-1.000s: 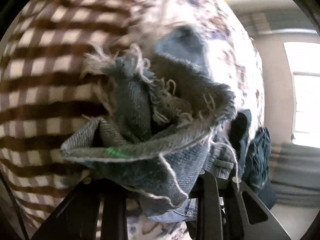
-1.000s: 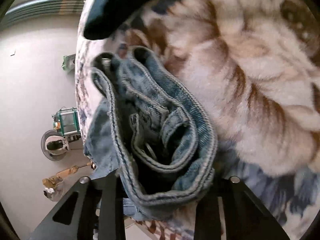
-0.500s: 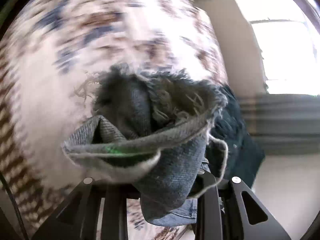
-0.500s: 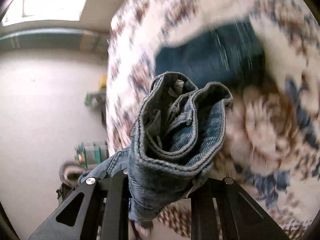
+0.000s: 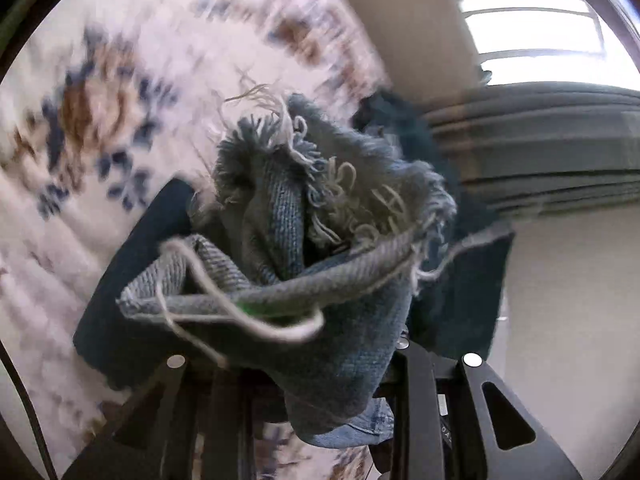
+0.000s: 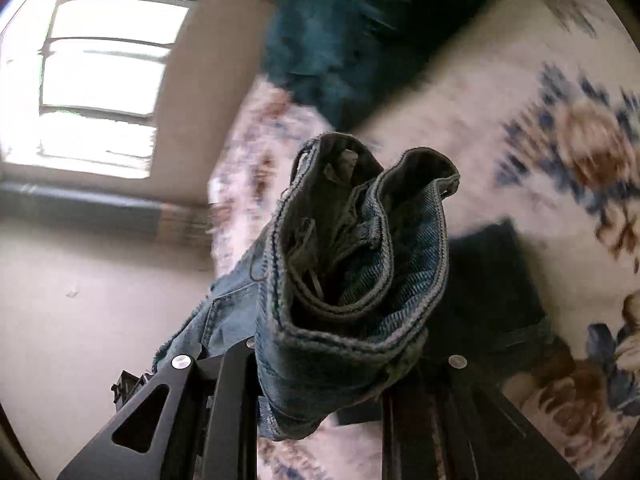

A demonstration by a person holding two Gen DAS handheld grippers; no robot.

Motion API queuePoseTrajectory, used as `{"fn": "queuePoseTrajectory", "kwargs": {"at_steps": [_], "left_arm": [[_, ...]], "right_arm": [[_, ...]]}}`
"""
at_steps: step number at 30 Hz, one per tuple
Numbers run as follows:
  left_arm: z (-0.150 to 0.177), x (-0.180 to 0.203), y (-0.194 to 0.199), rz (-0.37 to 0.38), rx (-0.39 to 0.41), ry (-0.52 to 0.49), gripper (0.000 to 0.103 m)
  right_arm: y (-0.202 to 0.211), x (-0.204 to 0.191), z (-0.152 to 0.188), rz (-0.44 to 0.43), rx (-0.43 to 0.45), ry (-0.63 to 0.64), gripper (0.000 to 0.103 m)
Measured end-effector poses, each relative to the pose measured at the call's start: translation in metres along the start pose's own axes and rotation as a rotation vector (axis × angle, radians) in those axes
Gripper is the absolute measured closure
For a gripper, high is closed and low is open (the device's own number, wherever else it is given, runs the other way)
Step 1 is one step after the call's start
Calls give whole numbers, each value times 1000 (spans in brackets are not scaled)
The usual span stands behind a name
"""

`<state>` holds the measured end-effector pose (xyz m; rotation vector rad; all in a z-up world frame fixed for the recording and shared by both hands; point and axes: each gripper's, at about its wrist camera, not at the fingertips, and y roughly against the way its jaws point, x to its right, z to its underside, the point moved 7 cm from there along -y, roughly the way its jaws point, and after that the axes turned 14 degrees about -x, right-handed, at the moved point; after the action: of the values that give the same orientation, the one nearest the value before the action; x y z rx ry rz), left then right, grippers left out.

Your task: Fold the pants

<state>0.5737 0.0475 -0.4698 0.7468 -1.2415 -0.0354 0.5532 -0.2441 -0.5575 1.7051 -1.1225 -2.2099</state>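
A pair of light blue denim pants is held by both grippers above a floral bedspread (image 5: pixel 88 128). My left gripper (image 5: pixel 312 364) is shut on the frayed leg hem (image 5: pixel 320 240), which bunches up between the fingers. My right gripper (image 6: pixel 320 364) is shut on the folded waistband (image 6: pixel 360 264), with belt loops showing. The rest of the pants hangs below, out of sight.
Dark blue folded garments lie on the bedspread (image 6: pixel 560 80) in the left wrist view (image 5: pixel 132 288) and the right wrist view (image 6: pixel 492 292). Another dark teal garment (image 6: pixel 332 40) lies at the bed's far edge. A window (image 6: pixel 104 76) and pale floor (image 6: pixel 80 320) lie beyond.
Both grippers have swung upward and tilted with the denim still held; the view moved from the checked and floral cover toward the window and the dark garments.
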Motion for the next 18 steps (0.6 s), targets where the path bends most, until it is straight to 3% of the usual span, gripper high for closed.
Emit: {"fn": "queuePoseTrajectory", "kwargs": {"at_steps": [4, 7, 12, 14, 16, 17, 18], "left_arm": [[19, -85, -41, -38, -84, 133, 79], [40, -119, -51, -67, -121, 148, 79], [45, -126, -57, -107, -175, 100, 75], [39, -123, -55, -128, -215, 94, 74], [39, -114, -45, -170, -237, 69, 67], [44, -107, -35, -228, -232, 32, 64], [49, -101, -30, -267, -225, 5, 55]], "right_arm": [[-21, 60, 13, 45, -13, -72, 83], [-21, 76, 21, 49, 0, -96, 83], [-35, 82, 22, 123, -12, -49, 80], [-41, 84, 21, 145, -58, -66, 68], [-41, 86, 23, 175, -87, -66, 42], [-36, 82, 23, 190, -81, -54, 34], [-29, 76, 25, 236, -71, -27, 15]]}}
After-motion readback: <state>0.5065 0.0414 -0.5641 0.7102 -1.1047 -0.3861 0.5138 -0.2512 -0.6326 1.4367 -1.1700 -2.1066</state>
